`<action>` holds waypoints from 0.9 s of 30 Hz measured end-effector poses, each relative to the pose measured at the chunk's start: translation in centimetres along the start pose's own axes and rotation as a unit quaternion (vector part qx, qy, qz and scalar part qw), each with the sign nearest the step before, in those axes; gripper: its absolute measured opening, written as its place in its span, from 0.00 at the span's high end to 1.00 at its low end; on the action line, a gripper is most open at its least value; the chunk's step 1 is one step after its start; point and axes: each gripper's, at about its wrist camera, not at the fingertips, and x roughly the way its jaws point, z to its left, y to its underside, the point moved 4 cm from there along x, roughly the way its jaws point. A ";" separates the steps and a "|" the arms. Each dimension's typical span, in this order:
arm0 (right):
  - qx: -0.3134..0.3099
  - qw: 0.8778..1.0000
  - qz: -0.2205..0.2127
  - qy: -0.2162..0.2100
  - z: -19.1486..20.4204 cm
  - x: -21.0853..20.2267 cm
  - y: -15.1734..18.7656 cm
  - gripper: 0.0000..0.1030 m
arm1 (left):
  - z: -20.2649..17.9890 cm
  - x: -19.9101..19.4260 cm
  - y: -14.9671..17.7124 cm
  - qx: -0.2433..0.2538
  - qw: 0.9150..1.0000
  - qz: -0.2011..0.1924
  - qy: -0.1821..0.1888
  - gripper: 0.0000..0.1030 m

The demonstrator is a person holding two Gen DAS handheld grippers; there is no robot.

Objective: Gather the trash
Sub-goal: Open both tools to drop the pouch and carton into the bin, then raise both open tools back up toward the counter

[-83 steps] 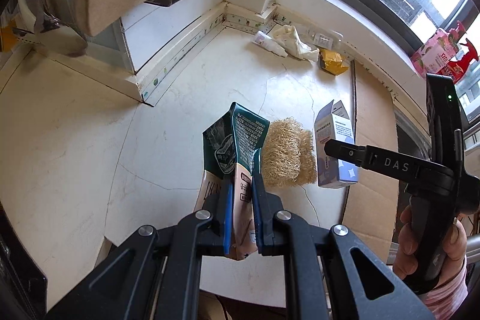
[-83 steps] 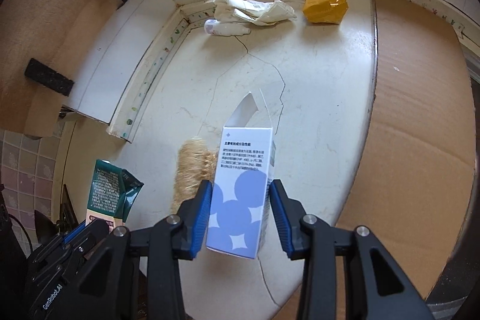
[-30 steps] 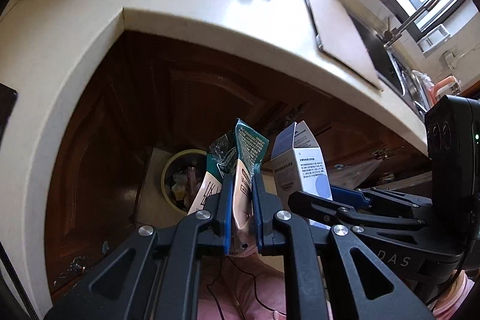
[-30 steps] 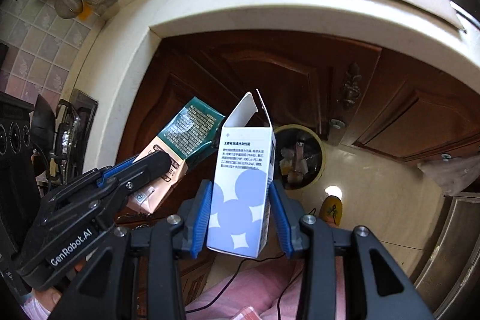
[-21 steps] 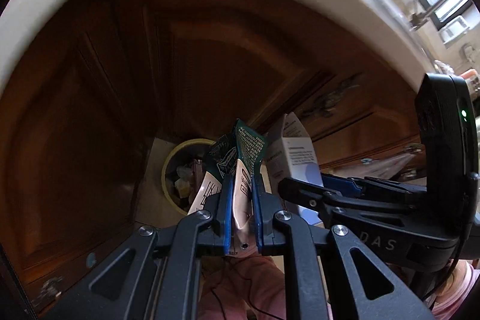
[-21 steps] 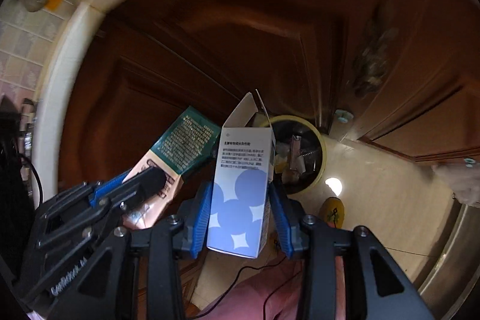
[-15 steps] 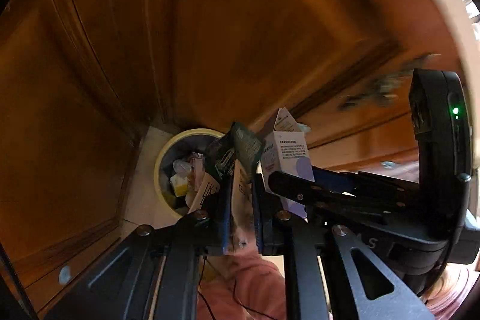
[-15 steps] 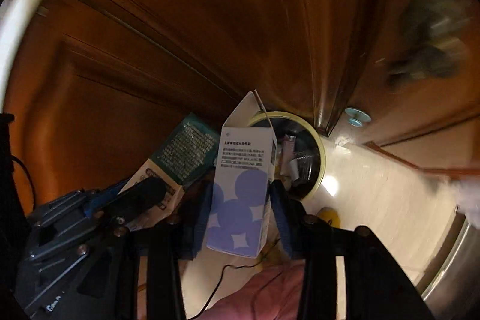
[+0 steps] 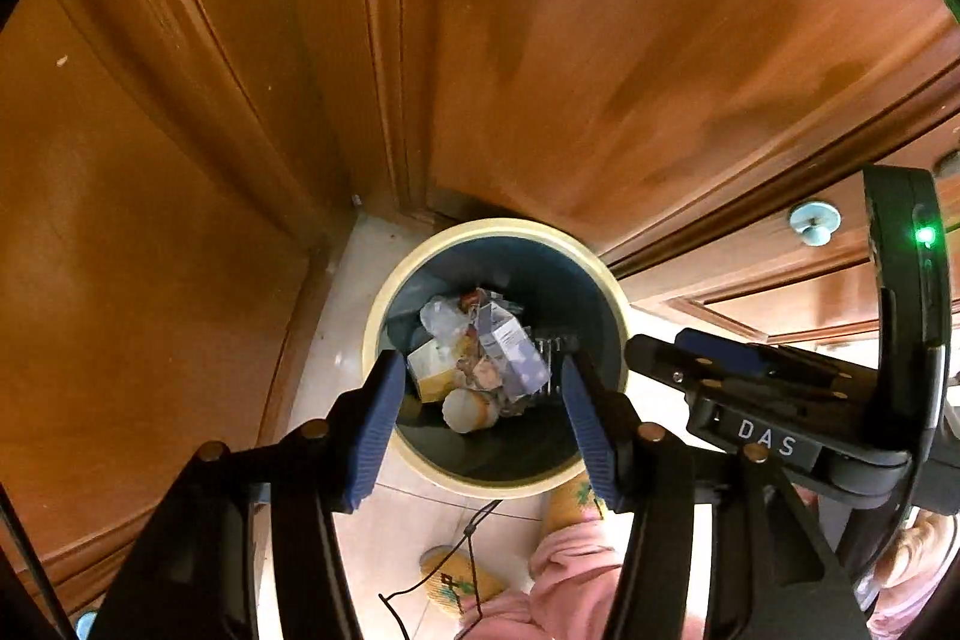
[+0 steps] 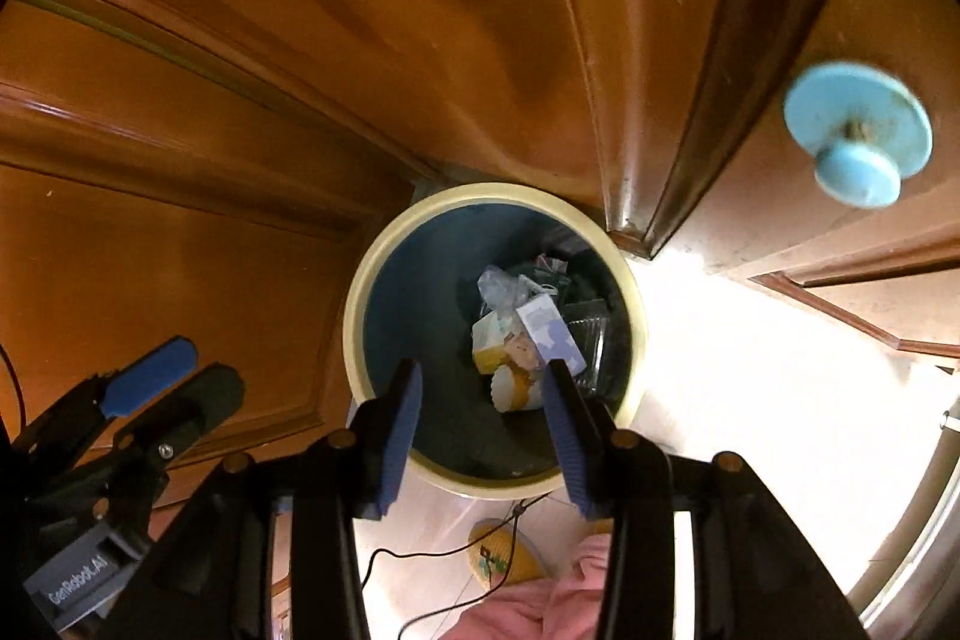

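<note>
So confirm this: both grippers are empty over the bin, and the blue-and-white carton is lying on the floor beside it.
Wrong about the carton. The blue-and-white carton lies inside the bin, on the other trash, as the right wrist view shows. Both the left gripper and right gripper are empty.

My views are warm and dim, with the wooden cupboard doors [image 9: 540, 40] smeared by motion blur. Hard white glare burns out the floor [image 10: 750, 352] on the right. The bin [image 10: 360, 304] sits shadowed but fairly sharp, and straight lines bend toward black corners.
</note>
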 end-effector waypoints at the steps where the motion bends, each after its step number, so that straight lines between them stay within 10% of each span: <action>1: 0.001 1.000 0.000 0.002 0.0 0.0 0.1 0.59 | -0.1 -0.1 -0.1 -0.001 1.000 0.000 -0.001 0.48; 13: -0.021 0.999 -0.020 0.014 2.4 -5.0 0.5 0.59 | -0.1 -5.5 -1.4 -0.011 1.000 -0.020 -0.004 0.48; 27: -0.042 0.988 -0.140 0.041 8.7 -25.0 -0.7 0.45 | -3.1 -23.8 -5.6 0.016 0.996 -0.085 -0.006 0.48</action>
